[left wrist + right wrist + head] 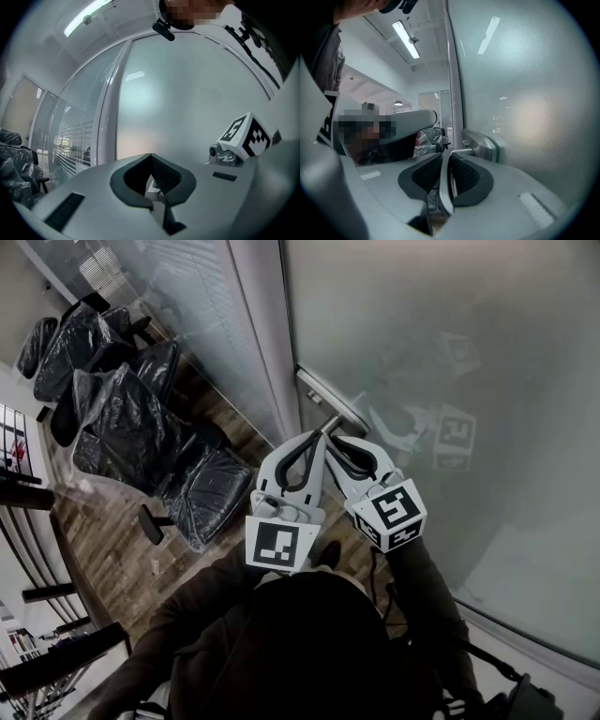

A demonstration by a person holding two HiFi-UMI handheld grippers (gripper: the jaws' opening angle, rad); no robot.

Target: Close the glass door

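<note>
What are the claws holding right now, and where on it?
Right claw is shut on the door handle, gripping its lever bar. Left claw is shut on a silver piece, apparently the same lever's end.

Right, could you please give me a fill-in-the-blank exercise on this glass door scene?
1. The right gripper is ___ on the silver metal lever handle of the frosted glass door.
2. The black office chairs are wrapped in clear ___.
3. The white cube on the left gripper bears black square ___.
Missing words: shut, plastic, markers.
</note>
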